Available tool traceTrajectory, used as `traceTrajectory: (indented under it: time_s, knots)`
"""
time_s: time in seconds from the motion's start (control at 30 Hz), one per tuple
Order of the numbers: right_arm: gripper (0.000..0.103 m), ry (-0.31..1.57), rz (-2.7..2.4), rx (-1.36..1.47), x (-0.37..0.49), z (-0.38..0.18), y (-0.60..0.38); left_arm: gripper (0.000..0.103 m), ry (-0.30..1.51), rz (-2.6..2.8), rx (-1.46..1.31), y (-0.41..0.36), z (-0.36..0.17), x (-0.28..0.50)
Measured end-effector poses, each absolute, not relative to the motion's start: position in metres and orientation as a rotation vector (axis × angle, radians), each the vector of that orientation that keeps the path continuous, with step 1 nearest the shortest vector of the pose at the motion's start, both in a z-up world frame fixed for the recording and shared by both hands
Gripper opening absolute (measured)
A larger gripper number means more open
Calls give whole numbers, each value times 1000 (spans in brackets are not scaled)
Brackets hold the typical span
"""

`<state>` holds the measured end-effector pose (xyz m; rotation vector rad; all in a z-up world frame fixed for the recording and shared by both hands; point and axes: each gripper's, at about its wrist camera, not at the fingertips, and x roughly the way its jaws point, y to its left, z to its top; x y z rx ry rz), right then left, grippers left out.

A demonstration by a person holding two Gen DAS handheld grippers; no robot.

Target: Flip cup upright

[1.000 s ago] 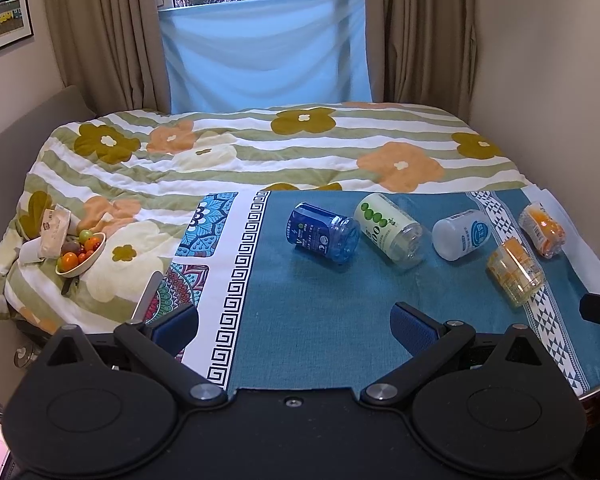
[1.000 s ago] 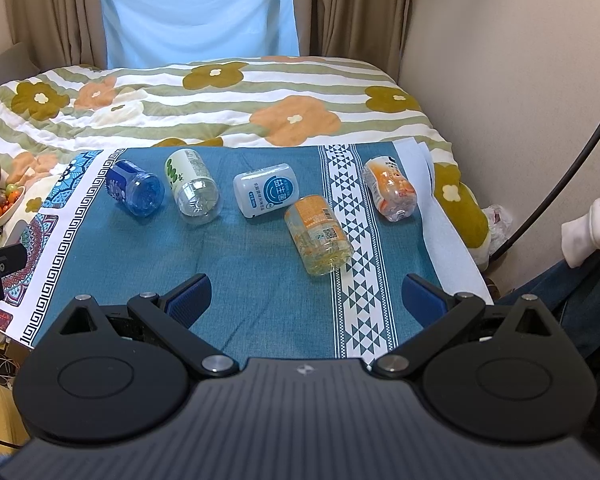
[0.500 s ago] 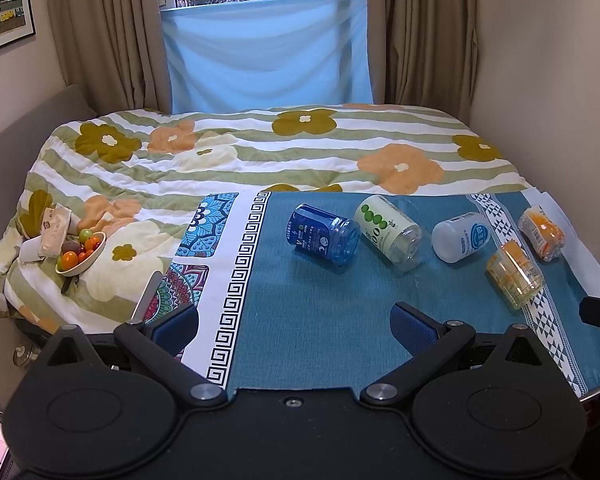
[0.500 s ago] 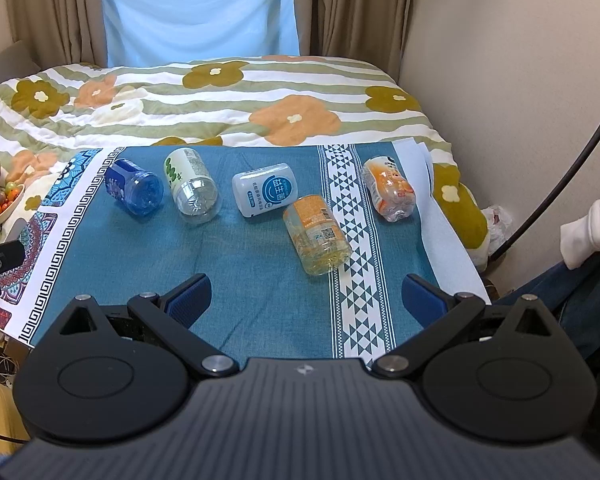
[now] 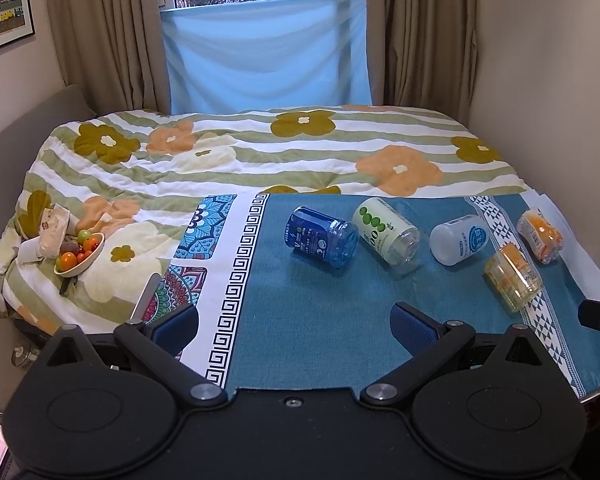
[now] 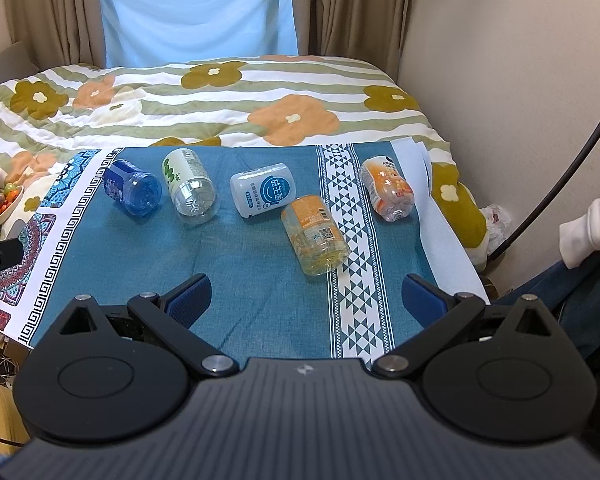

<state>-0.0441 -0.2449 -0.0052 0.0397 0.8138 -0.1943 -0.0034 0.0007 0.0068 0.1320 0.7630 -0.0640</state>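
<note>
Several plastic cups lie on their sides on a blue cloth [image 5: 320, 312] [image 6: 252, 280]: a blue cup [image 5: 322, 237] [image 6: 133, 187], a white-and-green cup [image 5: 387, 234] [image 6: 189, 192], a white cup with a blue logo [image 5: 459, 239] [image 6: 262, 189], a yellow-orange cup [image 5: 512, 278] [image 6: 315, 234] and an orange printed cup [image 5: 540, 234] [image 6: 387, 188]. My left gripper [image 5: 294, 326] is open and empty, short of the blue cup. My right gripper [image 6: 306, 295] is open and empty, short of the yellow-orange cup.
The cloth lies on a bed with a floral striped quilt [image 5: 260, 148]. A bowl of fruit [image 5: 79, 254] sits at the left beside a paper packet [image 5: 52, 227]. A wall [image 6: 520, 60] runs along the right. A person's sleeve [image 6: 588, 232] shows at far right.
Both grippers have drifted slightly; the cups sit a little lower in the right wrist view. Nothing on the cloth has moved.
</note>
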Motion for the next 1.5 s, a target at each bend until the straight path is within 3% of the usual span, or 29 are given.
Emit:
traceTrajectory:
  time_s: [0.8,1.5]
  knots:
    - [103,818,-145,15,-30,-1,-244,103,776,-25,121,10,7,4]
    - [103,846,282,-206,130,-36,-147,103,877,86,64,76,-32,56]
